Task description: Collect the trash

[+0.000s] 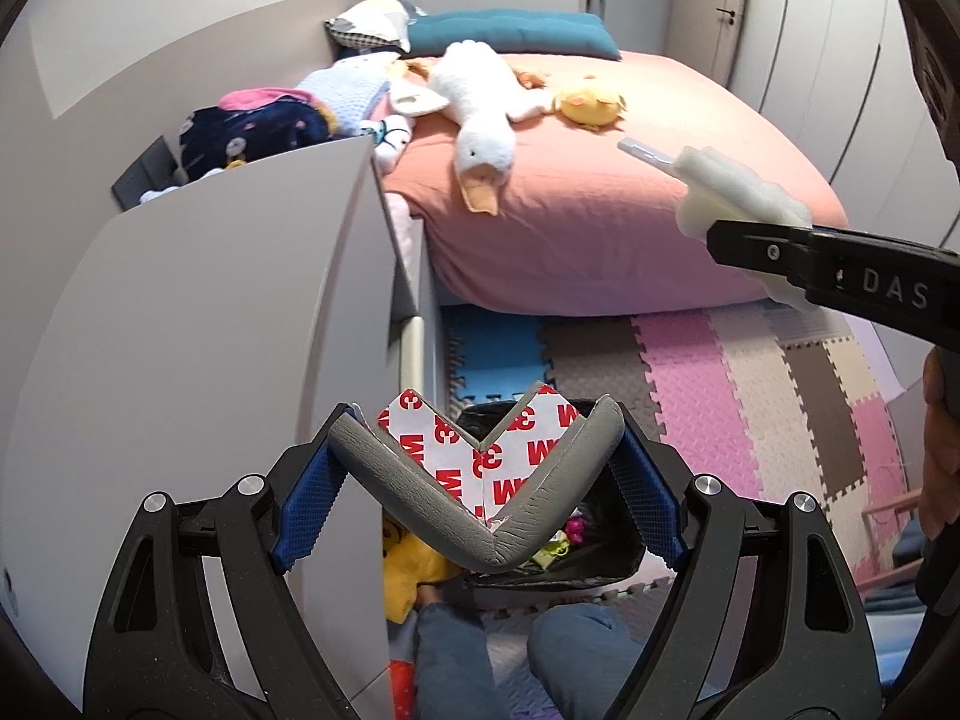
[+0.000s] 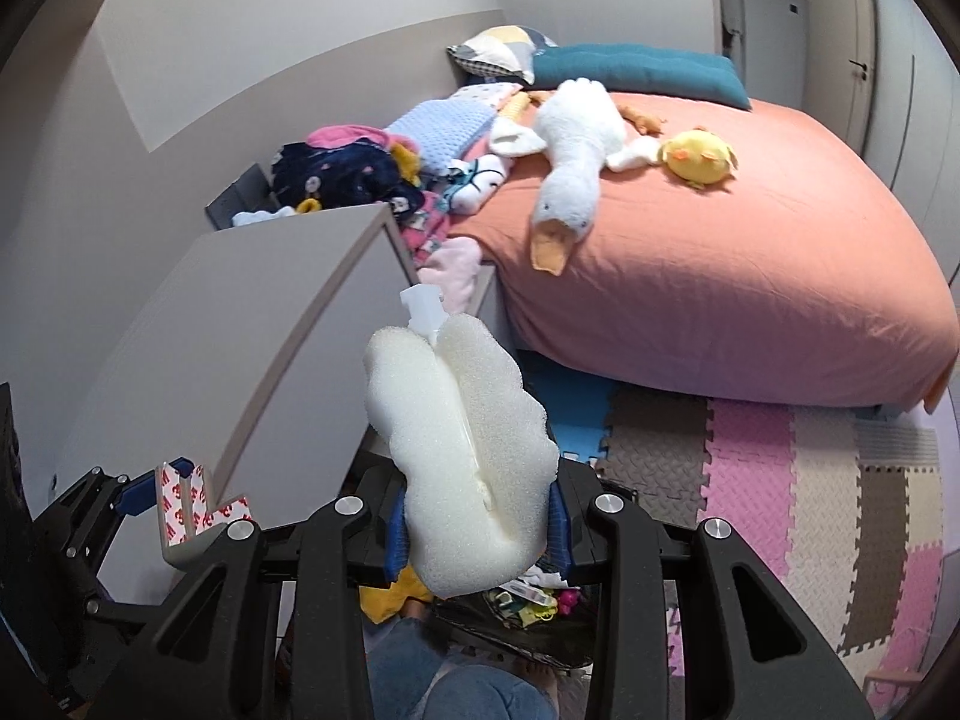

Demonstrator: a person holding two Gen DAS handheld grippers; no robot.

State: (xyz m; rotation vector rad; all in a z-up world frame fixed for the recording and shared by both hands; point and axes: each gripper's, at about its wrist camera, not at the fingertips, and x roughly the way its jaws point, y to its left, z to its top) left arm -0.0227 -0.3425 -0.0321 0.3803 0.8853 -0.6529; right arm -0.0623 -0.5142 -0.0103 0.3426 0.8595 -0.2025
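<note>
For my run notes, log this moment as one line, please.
left claw: shut on grey corner guard | right claw: shut on white foam piece | trash bin: below, black-lined, part full

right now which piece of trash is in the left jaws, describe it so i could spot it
Start at the pink bed, then come down to the black-lined bin on the foam mat beside the grey cabinet. Just above the bin, the left gripper holds a grey L-shaped corner guard. Unlike the white foam in the right gripper, it shows red-lettered tape backing inside.
</note>
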